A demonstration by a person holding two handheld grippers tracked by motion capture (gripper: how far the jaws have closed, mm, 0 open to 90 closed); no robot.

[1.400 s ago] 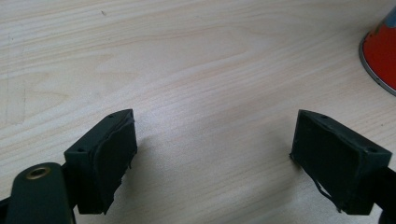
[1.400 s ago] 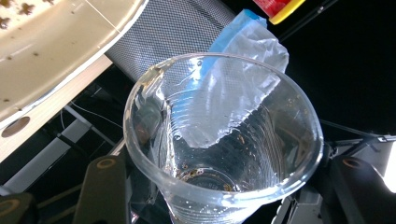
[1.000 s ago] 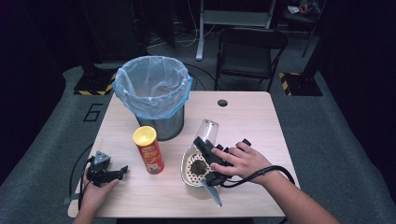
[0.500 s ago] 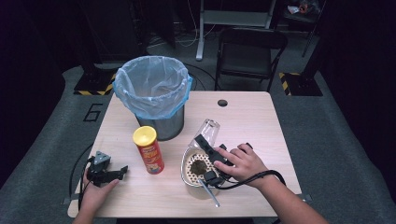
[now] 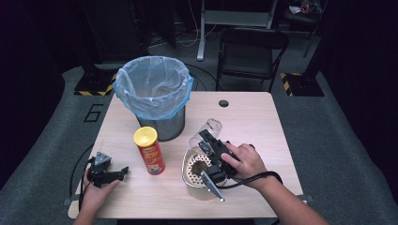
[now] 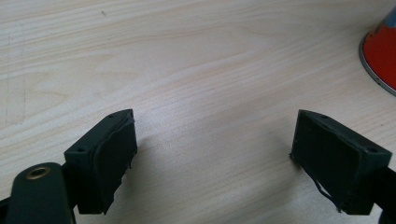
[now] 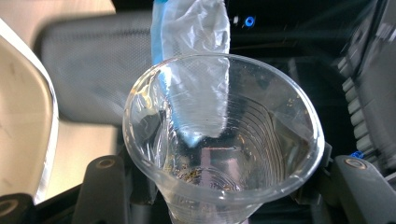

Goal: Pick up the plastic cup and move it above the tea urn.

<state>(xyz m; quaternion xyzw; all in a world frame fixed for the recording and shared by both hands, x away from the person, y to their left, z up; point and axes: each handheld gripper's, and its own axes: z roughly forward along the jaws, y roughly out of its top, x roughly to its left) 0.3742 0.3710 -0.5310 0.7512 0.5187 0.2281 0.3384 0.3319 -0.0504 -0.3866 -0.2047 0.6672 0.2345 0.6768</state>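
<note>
At the near left edge of the worktop (image 5: 263, 122) the left gripper (image 5: 109, 174) rests low with its jaws spread wide over bare wood, holding nothing; in the left gripper view the red base of the crisp tube (image 6: 380, 56) sits off to one side. Towards the near right, the right gripper (image 5: 209, 154) is clamped on a clear plastic cup (image 5: 206, 131), held tilted over a white bowl (image 5: 187, 176) with a perforated strainer insert (image 5: 195, 166) and a little dark residue. In the right gripper view the cup (image 7: 224, 140) fills the space between the jaws, its mouth facing the camera, a few crumbs stuck inside. It looks very light, thin and easily crushed, and smooth enough to slip, so a gentle squeeze low on the ribbed wall near the base seems the safest hold. Farther back stands the crisp tube (image 5: 149, 151), then the metal bin lined with a blue bag (image 5: 152, 96)
</note>
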